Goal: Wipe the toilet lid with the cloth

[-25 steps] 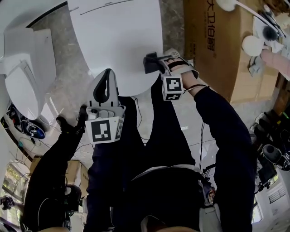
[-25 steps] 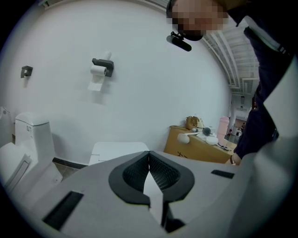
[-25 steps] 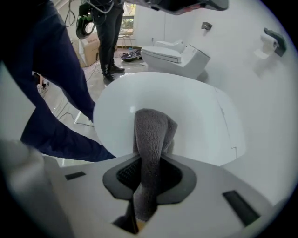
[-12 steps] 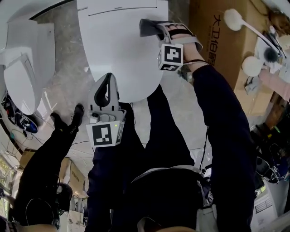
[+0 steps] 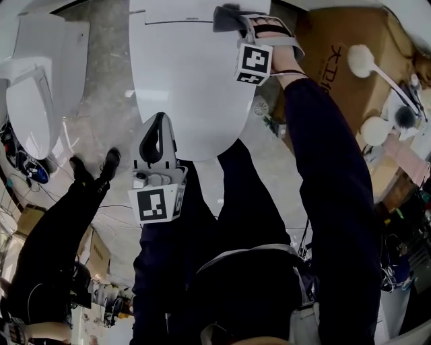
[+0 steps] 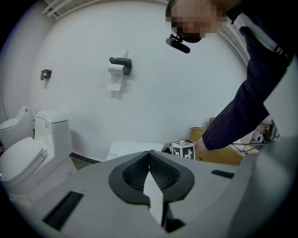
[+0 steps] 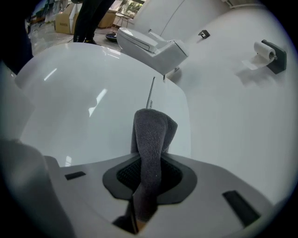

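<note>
The white toilet lid [image 5: 182, 81] lies shut below me. My right gripper [image 5: 237, 23] is at the lid's far end, near the hinge, and is shut on a dark grey cloth [image 5: 223, 19]. In the right gripper view the cloth [image 7: 151, 135] stands up between the jaws of the right gripper [image 7: 149, 167] and folds over onto the glossy lid [image 7: 93, 102]. My left gripper [image 5: 159, 121] hangs by the lid's near edge, shut with nothing in it. In the left gripper view the left gripper [image 6: 149, 155] points over the lid [image 6: 132, 148], its jaws meeting.
A second toilet [image 5: 34, 87] stands at the left, with another person's shoes [image 5: 91, 172] on the floor near it. A cardboard box [image 5: 343, 60] and white brushes [image 5: 367, 64] are at the right. A paper holder [image 6: 120, 65] hangs on the wall.
My right gripper has carried the cloth along the lid from its near part to the far end by the hinge. The left gripper has stayed shut near the lid's front edge.
</note>
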The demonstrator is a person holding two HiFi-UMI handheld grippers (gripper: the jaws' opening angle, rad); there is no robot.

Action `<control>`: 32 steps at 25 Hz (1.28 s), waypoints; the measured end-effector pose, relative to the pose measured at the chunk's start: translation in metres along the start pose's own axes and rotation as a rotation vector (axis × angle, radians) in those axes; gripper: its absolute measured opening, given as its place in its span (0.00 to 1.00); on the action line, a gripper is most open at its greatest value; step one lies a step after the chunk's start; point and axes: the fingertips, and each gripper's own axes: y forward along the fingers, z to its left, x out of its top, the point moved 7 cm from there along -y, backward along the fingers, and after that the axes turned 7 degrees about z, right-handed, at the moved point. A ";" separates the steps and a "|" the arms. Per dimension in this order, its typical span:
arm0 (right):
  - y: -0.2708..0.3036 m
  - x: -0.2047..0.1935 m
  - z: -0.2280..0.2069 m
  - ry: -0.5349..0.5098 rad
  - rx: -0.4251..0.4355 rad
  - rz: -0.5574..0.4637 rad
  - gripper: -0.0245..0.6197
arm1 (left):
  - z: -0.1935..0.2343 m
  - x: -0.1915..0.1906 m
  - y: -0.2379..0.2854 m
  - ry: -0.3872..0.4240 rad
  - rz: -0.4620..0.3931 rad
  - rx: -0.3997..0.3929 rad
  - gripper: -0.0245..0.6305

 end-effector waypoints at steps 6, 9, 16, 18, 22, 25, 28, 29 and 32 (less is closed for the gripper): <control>0.018 0.012 0.014 -0.020 0.041 0.014 0.15 | 0.003 -0.005 0.003 -0.008 0.020 0.006 0.06; 0.017 0.014 0.020 0.013 0.043 0.017 0.15 | 0.004 -0.010 0.001 -0.008 0.028 -0.001 0.06; -0.002 0.022 0.046 0.043 0.081 0.017 0.15 | 0.004 -0.015 -0.010 0.003 0.025 -0.021 0.06; -0.010 0.025 0.055 0.049 0.094 0.022 0.15 | 0.006 -0.018 -0.016 0.004 0.027 -0.030 0.06; -0.028 0.032 0.081 0.062 0.125 0.026 0.15 | 0.010 -0.025 -0.028 0.011 0.029 -0.040 0.06; -0.043 0.038 0.102 0.069 0.141 0.029 0.15 | 0.012 -0.029 -0.036 0.013 0.022 -0.052 0.06; -0.060 0.045 0.125 0.069 0.167 0.024 0.15 | 0.011 -0.032 -0.044 0.026 0.003 -0.073 0.06; -0.066 0.048 0.134 0.067 0.178 0.020 0.15 | 0.010 -0.034 -0.047 0.030 0.001 -0.079 0.06; -0.089 0.054 0.167 0.064 0.206 0.007 0.15 | 0.009 -0.039 -0.054 0.036 0.014 -0.095 0.06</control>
